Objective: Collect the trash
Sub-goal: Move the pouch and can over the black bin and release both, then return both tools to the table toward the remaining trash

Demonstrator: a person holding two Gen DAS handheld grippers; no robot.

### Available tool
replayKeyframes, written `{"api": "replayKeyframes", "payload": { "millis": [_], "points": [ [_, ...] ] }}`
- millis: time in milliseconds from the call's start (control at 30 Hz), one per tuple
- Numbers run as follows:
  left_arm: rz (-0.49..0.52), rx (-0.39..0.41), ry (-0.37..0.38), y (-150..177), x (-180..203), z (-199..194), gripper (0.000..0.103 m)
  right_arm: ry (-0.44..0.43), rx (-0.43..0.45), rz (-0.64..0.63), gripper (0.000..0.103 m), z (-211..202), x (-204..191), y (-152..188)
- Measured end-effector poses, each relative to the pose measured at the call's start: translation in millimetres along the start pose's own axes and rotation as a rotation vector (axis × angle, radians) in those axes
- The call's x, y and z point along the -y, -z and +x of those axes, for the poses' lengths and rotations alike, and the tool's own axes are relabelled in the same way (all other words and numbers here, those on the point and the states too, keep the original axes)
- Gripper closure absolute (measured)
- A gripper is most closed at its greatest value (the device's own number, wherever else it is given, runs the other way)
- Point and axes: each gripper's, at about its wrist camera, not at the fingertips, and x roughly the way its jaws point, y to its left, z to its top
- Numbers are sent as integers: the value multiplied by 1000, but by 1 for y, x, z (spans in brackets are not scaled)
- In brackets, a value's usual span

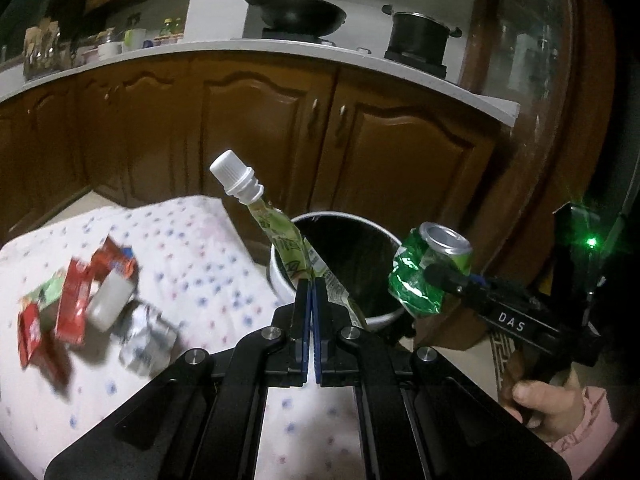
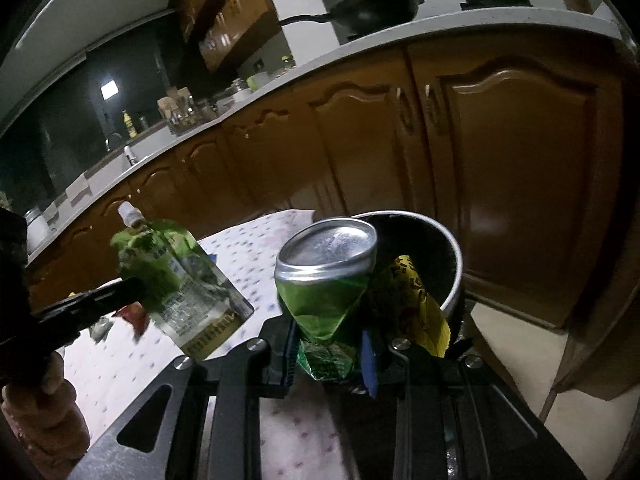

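Observation:
My left gripper (image 1: pixel 311 284) is shut on a green spout pouch (image 1: pixel 280 236) with a white cap, held upright at the near rim of the white trash bin (image 1: pixel 280 276). My right gripper (image 2: pixel 330 336) is shut on a crushed green can (image 2: pixel 324 280), held just left of the bin (image 2: pixel 452 280). In the left wrist view the can (image 1: pixel 428 268) hangs at the bin's right side. In the right wrist view the pouch (image 2: pixel 176 276) is to the left. A yellow wrapper (image 2: pixel 412 296) lies in the bin.
Red wrappers (image 1: pixel 76 296), a white cup (image 1: pixel 108 300) and crumpled foil (image 1: pixel 148 336) lie on the dotted tablecloth (image 1: pixel 200 248) at left. Brown kitchen cabinets (image 1: pixel 280 128) stand behind the bin. A wok (image 1: pixel 300 10) and pot (image 1: pixel 418 34) sit on the counter.

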Motion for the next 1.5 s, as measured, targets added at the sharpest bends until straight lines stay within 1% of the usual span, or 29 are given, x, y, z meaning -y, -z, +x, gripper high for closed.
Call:
{"api": "replayKeyframes", "payload": {
  "millis": [133,233,467,733,1233,1267,1300,1333,1367,1400,1500],
  "points": [
    [12,-20,-1,-16,5,25,103,35,-17,2,77,10,13,-12],
    [22,-37,-5,-23,11,43,103,45,-39,11,77,19,21,-19],
    [41,-88,-8,-24,21,76,103,67,-98,-3,77,39,30,-28],
    [55,-131,-21,-20,22,97,103,64,-134,-9,77,51,37,-28],
    [61,-187,-21,-16,24,119,102,77,-189,-13,76,73,45,-25],
    [63,-194,-28,-15,25,120,100,78,-195,-10,76,74,47,-24],
    [62,-199,-25,-15,25,120,95,81,-198,-9,73,75,47,-24],
    [60,-196,-18,-14,25,118,92,86,-202,-3,73,76,48,-23],
    [59,-189,-21,-14,25,116,86,85,-203,8,73,76,50,-23],
    [58,-186,-29,-13,25,115,79,84,-201,19,69,76,52,-23],
    [39,-170,-32,-10,21,106,73,92,-173,47,64,69,57,-25]
  ]
}}
